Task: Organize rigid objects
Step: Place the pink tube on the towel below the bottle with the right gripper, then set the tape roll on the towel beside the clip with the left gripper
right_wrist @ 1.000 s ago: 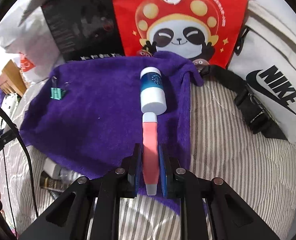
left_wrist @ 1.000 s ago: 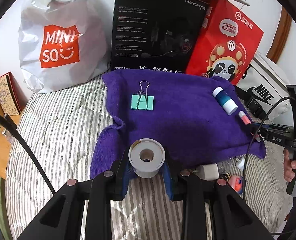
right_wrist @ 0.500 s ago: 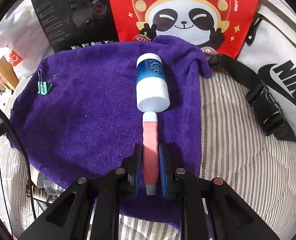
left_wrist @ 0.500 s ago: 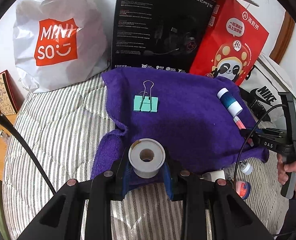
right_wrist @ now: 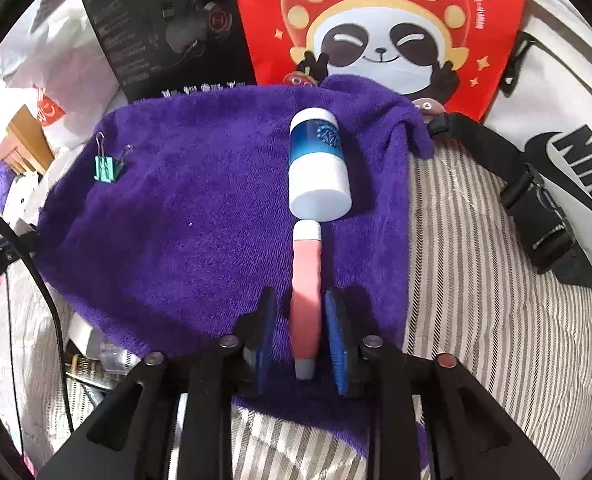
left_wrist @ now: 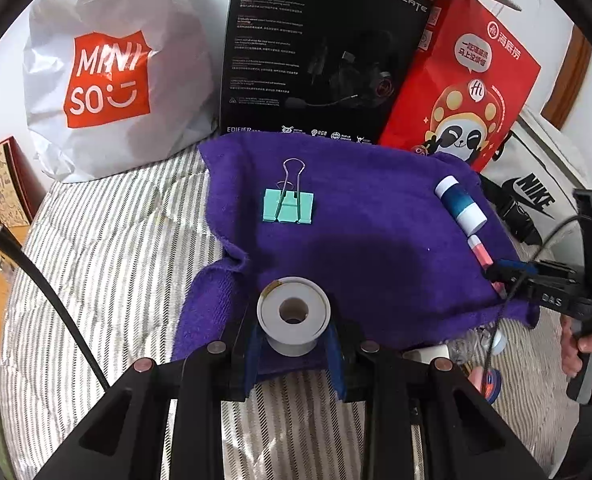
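A purple towel (left_wrist: 360, 216) (right_wrist: 199, 232) lies spread on the striped bed. My left gripper (left_wrist: 293, 336) is shut on a white tape roll (left_wrist: 293, 314), held over the towel's near edge. A teal binder clip (left_wrist: 288, 205) (right_wrist: 105, 168) rests on the towel's far left part. A blue-and-white bottle (right_wrist: 320, 166) (left_wrist: 460, 208) lies on the right side of the towel. Just below it lies a pink tube (right_wrist: 306, 296) (left_wrist: 480, 251). My right gripper (right_wrist: 302, 336) (left_wrist: 512, 270) straddles the tube; its jaws are opening and gaps show between pads and tube.
Leaning at the back are a white MINISO bag (left_wrist: 107, 76), a black headset box (left_wrist: 316, 60) and a red panda bag (left_wrist: 464, 92) (right_wrist: 380, 28). At the right lies a white Nike bag (right_wrist: 568, 160). Small clutter (right_wrist: 95, 356) sits by the towel's near edge.
The right gripper's pads have come off the pink tube, which now lies on the towel. Before that it moved forward, toward the bottle. The left gripper still holds the tape roll.
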Tool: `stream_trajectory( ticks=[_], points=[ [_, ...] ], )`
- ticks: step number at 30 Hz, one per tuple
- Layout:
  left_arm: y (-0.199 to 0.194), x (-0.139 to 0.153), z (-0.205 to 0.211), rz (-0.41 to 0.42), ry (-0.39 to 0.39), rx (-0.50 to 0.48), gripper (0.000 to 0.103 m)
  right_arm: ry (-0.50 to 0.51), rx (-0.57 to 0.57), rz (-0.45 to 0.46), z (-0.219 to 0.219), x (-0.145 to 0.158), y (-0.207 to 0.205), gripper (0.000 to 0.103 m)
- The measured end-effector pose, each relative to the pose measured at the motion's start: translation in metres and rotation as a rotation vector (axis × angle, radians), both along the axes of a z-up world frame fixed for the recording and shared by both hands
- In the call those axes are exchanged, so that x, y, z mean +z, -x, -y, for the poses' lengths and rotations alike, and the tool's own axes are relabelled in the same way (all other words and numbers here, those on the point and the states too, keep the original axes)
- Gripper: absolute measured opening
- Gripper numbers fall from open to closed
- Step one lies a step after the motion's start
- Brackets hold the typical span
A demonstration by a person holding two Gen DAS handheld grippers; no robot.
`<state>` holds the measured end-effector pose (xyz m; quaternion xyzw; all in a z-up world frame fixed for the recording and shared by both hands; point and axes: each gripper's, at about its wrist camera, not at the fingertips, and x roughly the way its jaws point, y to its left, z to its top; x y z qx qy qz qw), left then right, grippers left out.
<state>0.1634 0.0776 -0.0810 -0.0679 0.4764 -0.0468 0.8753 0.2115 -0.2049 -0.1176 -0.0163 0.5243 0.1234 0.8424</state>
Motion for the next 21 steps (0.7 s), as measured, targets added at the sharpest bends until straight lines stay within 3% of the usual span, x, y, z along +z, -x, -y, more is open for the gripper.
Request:
stream_trajectory(
  ticks=[16,21],
  points=[
    [-0.05,-0.027,0.014,0.023,-0.003,0.009,0.027,-0.087,-0.051,0.078,0.022,0.036,0.059,0.04],
    [-0.062,-0.032,0.019,0.022,-0.058,0.022,0.027,-0.126,-0.066,0.091,0.027,0.042,0.072,0.044]
  ],
)
